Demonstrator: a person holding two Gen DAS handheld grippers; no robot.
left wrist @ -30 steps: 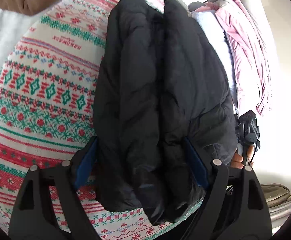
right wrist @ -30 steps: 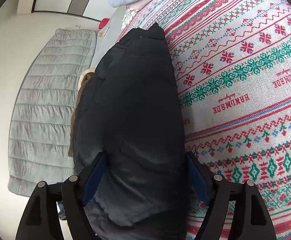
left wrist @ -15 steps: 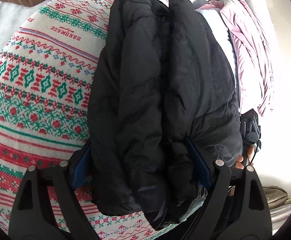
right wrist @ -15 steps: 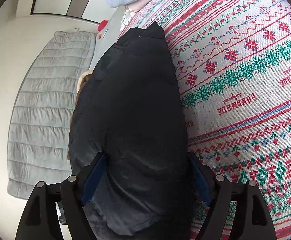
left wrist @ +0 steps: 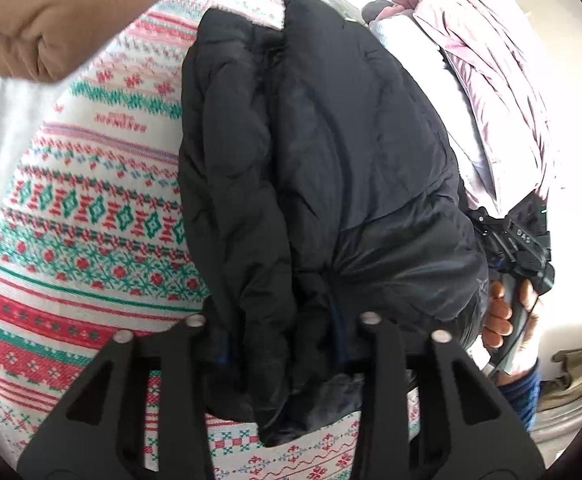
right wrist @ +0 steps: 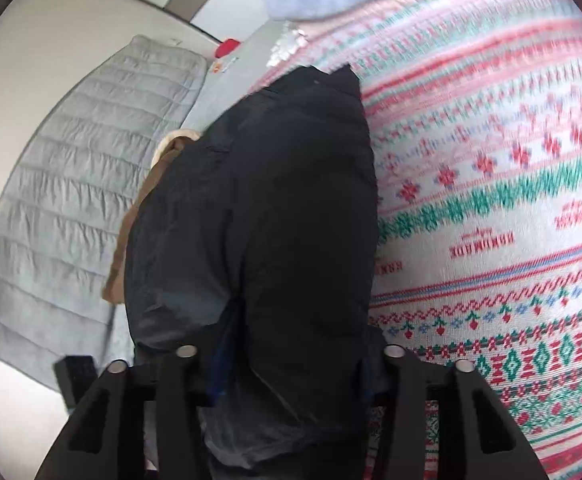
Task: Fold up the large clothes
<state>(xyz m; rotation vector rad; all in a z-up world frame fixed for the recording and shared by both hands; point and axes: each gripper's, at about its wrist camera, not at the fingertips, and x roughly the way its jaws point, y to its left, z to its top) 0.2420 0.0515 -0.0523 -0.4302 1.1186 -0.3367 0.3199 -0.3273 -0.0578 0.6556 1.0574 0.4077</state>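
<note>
Left wrist view: brown garment (left wrist: pixel 39 36) upper left, patterned blanket (left wrist: pixel 91 208) across the left, folded black jacket (left wrist: pixel 331 168) lying on it in the centre, pink and white clothes (left wrist: pixel 487 80) upper right, a hand (left wrist: pixel 503 316) holding the other gripper at the right edge. The left gripper (left wrist: pixel 281 344) has just been closing and now pinches the jacket's near end at bottom centre. Right wrist view: grey quilted mat (right wrist: pixel 71 200) left, jacket centre, blanket right; the right gripper (right wrist: pixel 291 364) has also just closed and clamps the jacket's bunched near end.
</note>
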